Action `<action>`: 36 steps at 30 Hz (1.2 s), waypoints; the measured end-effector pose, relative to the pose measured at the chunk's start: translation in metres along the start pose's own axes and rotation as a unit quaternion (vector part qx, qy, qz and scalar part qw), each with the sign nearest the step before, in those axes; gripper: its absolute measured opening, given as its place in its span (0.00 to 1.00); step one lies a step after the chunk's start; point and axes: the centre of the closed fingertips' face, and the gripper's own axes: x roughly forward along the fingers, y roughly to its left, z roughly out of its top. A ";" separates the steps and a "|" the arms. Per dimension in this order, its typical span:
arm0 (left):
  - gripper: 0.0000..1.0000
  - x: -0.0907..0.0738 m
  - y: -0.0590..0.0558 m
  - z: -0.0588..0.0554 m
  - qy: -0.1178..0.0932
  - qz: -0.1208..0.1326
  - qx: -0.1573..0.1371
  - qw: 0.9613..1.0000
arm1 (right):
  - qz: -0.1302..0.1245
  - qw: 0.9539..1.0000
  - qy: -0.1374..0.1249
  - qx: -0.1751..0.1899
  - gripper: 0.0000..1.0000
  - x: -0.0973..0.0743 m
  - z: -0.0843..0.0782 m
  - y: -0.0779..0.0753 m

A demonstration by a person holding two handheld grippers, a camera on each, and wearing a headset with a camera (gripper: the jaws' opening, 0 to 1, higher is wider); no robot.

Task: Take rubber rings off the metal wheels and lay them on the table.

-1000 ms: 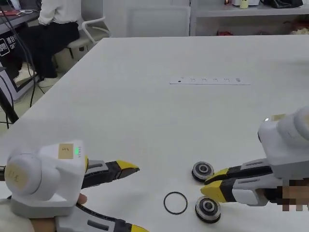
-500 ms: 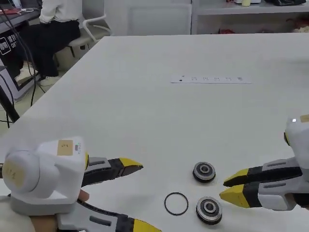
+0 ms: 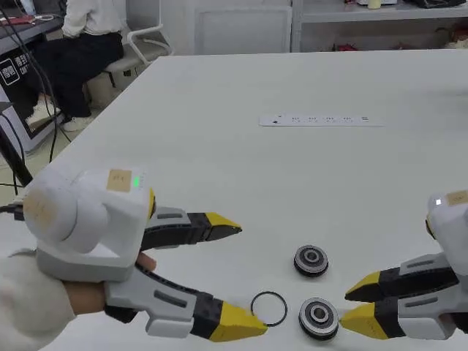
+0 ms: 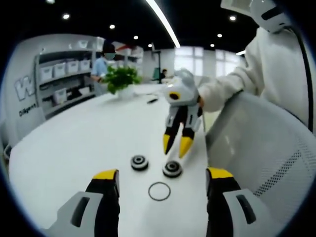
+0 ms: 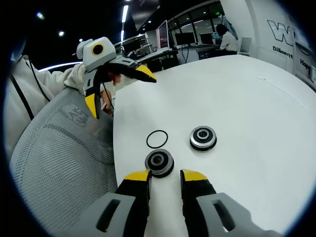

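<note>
- While one rubber ring (image 3: 268, 292) lies flat and loose on the counter (image 3: 219, 161), judge it light, thin and limp; pinch across the band, not the hollow
- Just beside it sit the near wheel (image 3: 319, 317) and the far wheel (image 3: 311, 260), both metal, likely heavy, stiff and slick; whether either wears rubber you cannot tell
- Your right tongs (image 3: 347, 304), narrowly parted and empty, point at the near wheel
- Your left tongs (image 3: 248, 279) gape wide, empty, the loose ring just ahead

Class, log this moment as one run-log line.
left gripper open, empty | right gripper open, empty, beside near wheel | rubber ring loose on table
</note>
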 end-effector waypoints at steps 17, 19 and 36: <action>0.62 0.052 -0.004 0.036 0.004 -0.035 0.030 0.999 | 0.014 1.000 -0.009 -0.026 0.18 0.008 -0.003 0.002; 0.57 0.061 -0.002 0.026 0.012 -0.018 0.057 0.998 | 0.015 1.000 -0.008 -0.026 0.19 0.009 -0.004 0.002; 0.39 0.088 -0.023 -0.018 0.011 -0.036 0.027 0.999 | 0.025 0.997 0.011 -0.074 0.20 0.017 -0.013 0.007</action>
